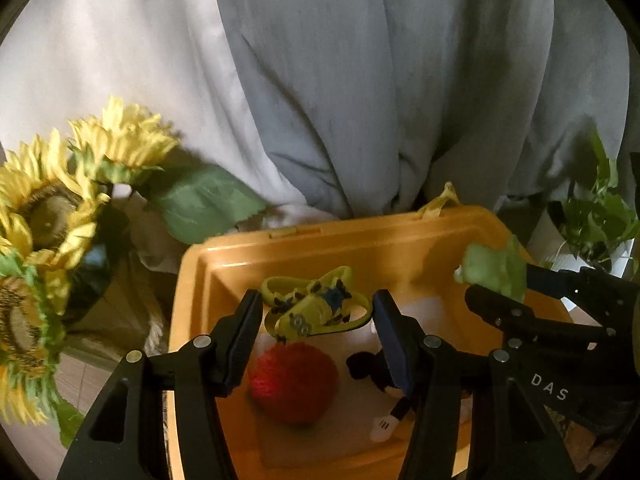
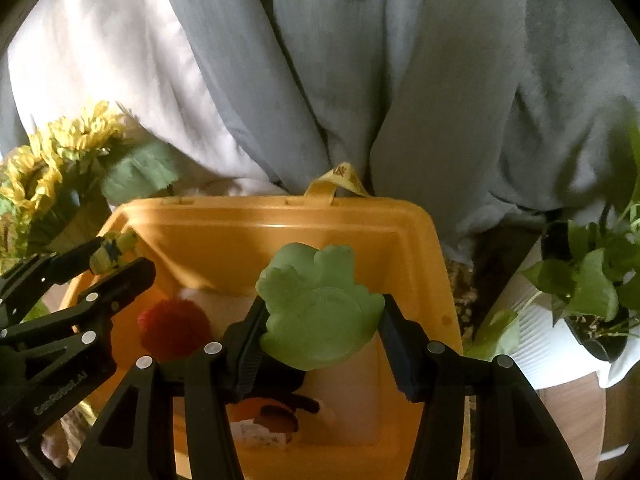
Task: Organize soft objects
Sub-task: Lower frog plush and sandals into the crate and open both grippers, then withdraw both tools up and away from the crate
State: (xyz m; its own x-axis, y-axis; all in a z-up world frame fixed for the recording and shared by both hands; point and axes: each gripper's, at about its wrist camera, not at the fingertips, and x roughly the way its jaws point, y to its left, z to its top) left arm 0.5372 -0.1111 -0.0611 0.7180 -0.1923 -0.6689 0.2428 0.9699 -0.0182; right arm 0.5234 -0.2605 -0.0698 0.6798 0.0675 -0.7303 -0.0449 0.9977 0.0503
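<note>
Surface [image 2: 568,400]: wood-toned, visible at lower right. On it stand an orange bin [image 2: 280,216], a white pot [image 2: 560,352] holding a leafy plant [image 2: 592,284], and, left, sunflowers [image 1: 44,208]; their base is hidden.

I see orange plastic bin [image 2: 416,248], pale green soft toy [image 2: 320,320], fuzzy red pompom [image 1: 294,384], yellow-blue minion strap toy [image 1: 316,308], black tongs.

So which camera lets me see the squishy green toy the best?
The right wrist view. There the green toy fills the middle, pinched in the right gripper above the yellow bin. The left wrist view shows only a blurry edge of it at the side.
</note>
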